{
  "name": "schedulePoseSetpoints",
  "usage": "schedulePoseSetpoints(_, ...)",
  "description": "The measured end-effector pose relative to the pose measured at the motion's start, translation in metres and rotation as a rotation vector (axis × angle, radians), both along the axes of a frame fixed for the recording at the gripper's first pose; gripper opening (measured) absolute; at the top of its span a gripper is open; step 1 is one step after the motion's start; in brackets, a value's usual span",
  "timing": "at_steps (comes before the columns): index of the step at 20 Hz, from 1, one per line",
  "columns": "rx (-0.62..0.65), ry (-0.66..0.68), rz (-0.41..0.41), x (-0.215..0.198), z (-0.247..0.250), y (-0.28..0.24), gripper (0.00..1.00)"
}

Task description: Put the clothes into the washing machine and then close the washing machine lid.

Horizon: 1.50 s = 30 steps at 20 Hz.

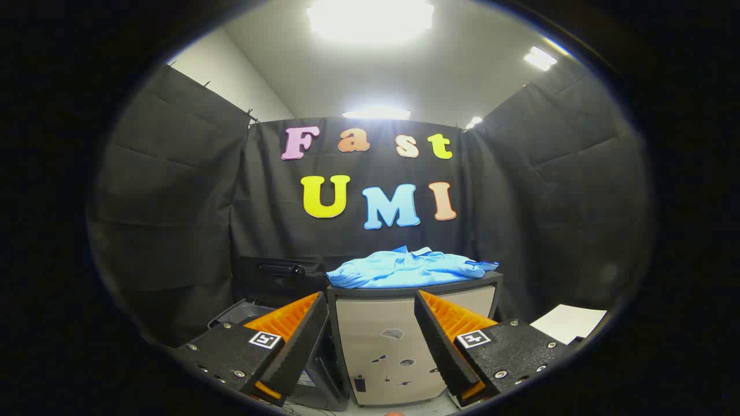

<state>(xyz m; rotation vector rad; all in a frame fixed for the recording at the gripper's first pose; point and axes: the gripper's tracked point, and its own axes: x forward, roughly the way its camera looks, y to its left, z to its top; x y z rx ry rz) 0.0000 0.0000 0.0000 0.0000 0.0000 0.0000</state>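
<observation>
A light blue garment (407, 268) lies crumpled on the dark top of a pale cabinet (387, 341) straight ahead, beyond my fingers. To the left of the cabinet stands a dark washing machine (277, 277) with its lid raised against the back wall; only part of it shows behind my left finger. My gripper (371, 332) is open, with nothing between its fingers, and it hangs well short of the garment, at about the height of the cabinet's front.
Black cloth walls close in at the left, right and back. A white sheet (569, 322) lies on a surface to the right of the cabinet. Bright ceiling lights hang overhead.
</observation>
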Motion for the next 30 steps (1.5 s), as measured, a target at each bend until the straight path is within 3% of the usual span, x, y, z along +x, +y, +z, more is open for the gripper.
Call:
schedulePoseSetpoints(19, 0.009, -0.003, 0.001, -0.023, 0.008, -0.022, 0.95)
schedulePoseSetpoints(30, 0.017, -0.031, -0.012, -0.009, 0.041, -0.038, 0.95)
